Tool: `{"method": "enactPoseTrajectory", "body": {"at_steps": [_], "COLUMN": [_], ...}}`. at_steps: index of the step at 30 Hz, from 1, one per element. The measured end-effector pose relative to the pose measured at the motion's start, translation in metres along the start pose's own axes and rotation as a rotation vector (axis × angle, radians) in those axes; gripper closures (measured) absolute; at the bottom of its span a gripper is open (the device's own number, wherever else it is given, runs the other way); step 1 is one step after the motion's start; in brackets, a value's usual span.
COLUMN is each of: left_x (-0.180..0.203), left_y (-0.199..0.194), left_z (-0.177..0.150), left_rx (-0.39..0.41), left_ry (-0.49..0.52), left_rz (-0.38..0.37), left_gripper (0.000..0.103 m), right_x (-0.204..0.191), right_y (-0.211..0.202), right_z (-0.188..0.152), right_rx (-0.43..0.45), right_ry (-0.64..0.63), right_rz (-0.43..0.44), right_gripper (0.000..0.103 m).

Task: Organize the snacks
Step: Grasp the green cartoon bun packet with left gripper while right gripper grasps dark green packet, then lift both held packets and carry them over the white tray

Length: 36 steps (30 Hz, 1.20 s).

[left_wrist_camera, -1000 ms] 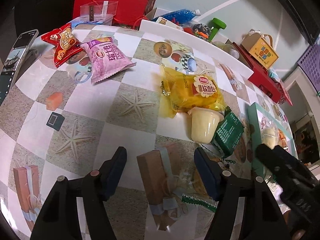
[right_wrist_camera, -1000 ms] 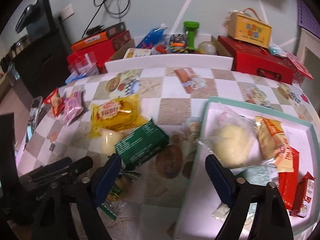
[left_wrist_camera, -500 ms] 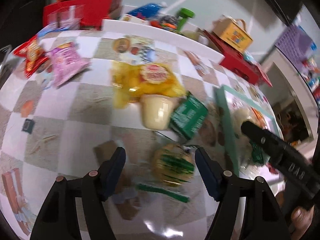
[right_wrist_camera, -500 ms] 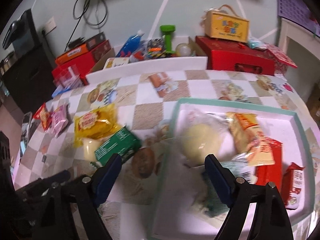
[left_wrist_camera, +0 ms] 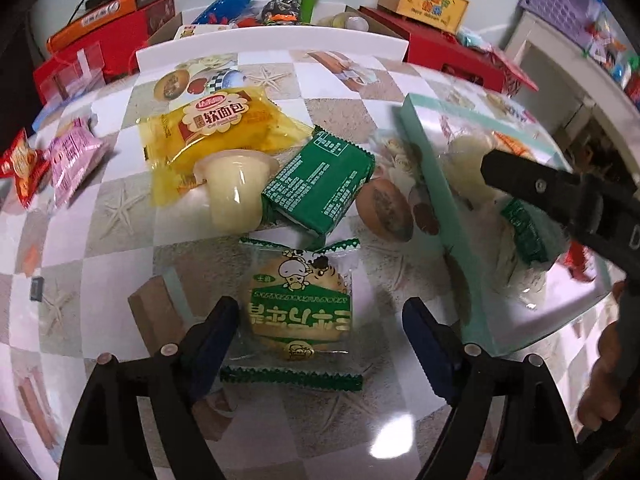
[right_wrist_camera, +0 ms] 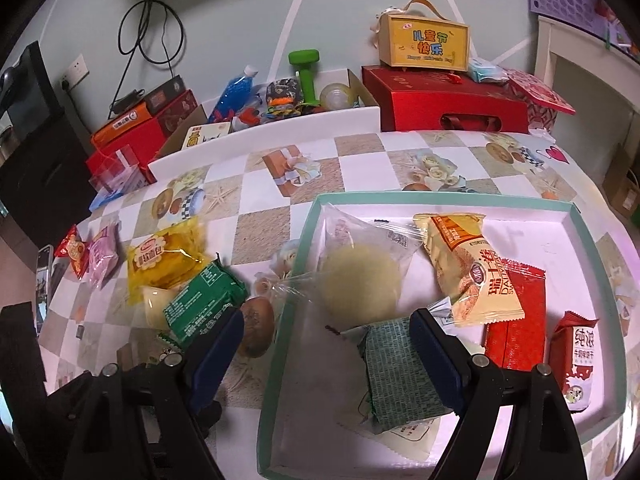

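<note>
My left gripper (left_wrist_camera: pixel 320 332) is open, with a clear green-edged cookie packet (left_wrist_camera: pixel 298 312) lying on the table between its fingers. Beyond it lie a green packet (left_wrist_camera: pixel 320 188), a pale jelly cup (left_wrist_camera: pixel 234 184) and a yellow bread bag (left_wrist_camera: pixel 216 124). A pink packet (left_wrist_camera: pixel 72 156) and a red packet (left_wrist_camera: pixel 18 168) lie at the far left. My right gripper (right_wrist_camera: pixel 326 354) is open above the teal-rimmed tray (right_wrist_camera: pixel 440 198), which holds a round pastry (right_wrist_camera: pixel 360 284), a green packet (right_wrist_camera: pixel 400 372), a wafer packet (right_wrist_camera: pixel 472 276) and red packets (right_wrist_camera: pixel 516 320).
The tray (left_wrist_camera: pixel 428 144) is to the right of my left gripper. Red boxes (right_wrist_camera: pixel 448 100), a yellow gift box (right_wrist_camera: pixel 424 44), a green dumbbell (right_wrist_camera: pixel 306 68) and a blue bottle (right_wrist_camera: pixel 232 92) crowd the far side behind a white edge. A phone (right_wrist_camera: pixel 42 280) lies at the left.
My left gripper has swung right and now frames the cookie packet. My right gripper has moved right over the tray. Both stay open.
</note>
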<state>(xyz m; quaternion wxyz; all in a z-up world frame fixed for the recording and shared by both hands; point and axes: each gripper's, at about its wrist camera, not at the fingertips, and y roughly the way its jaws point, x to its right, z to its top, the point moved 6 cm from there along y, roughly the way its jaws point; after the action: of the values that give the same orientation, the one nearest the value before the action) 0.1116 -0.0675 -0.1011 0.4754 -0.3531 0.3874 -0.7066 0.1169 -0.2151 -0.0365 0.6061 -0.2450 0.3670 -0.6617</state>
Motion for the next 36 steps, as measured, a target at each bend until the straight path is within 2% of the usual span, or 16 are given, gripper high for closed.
{"method": "enactPoseTrajectory", "body": {"at_steps": [2,3,4,9,14,20,25,30,36], "left_x": [-0.006,-0.015,-0.022,-0.058,-0.085,-0.102,-0.115,-0.127,-0.129], "left_y": [0.001,0.002,0.000,-0.012,-0.016,-0.019,-0.022,-0.026,-0.024], "left_z": [0.000,0.000,0.001,-0.001,-0.001,0.002,0.000,-0.003,-0.003], "left_rx": [-0.002,-0.005,-0.002,0.045,0.078,0.101,0.114,0.121,0.116], "left_ry": [0.013,0.009,-0.008,-0.140,-0.228,-0.290,-0.330,-0.363,-0.361], "left_rz": [0.062,0.117,0.131,0.101,0.099,0.086,0.077,0.091,0.101], "left_gripper": [0.019,0.019,0.021,0.035,0.036,0.037,0.037,0.037,0.037], "right_x": [-0.001,-0.001,-0.002,-0.016,-0.042,-0.084,-0.108,-0.111,-0.107], "right_y": [0.001,0.001,0.001,0.006,0.009,0.014,0.045,0.067,0.089], "right_z": [-0.001,-0.001,-0.001,-0.002,-0.004,-0.002,-0.005,-0.007,-0.005], "right_rx": [-0.001,-0.002,-0.002,-0.009,-0.009,-0.003,-0.067,-0.105,-0.175], "right_ry": [-0.002,-0.004,-0.005,-0.025,-0.107,-0.222,-0.305,-0.383,-0.408], "right_rz": [0.001,0.001,0.001,0.032,0.057,0.077,0.091,0.076,0.078], "right_gripper": [0.016,0.016,0.016,0.016,0.016,0.019,0.019,0.019,0.019]}}
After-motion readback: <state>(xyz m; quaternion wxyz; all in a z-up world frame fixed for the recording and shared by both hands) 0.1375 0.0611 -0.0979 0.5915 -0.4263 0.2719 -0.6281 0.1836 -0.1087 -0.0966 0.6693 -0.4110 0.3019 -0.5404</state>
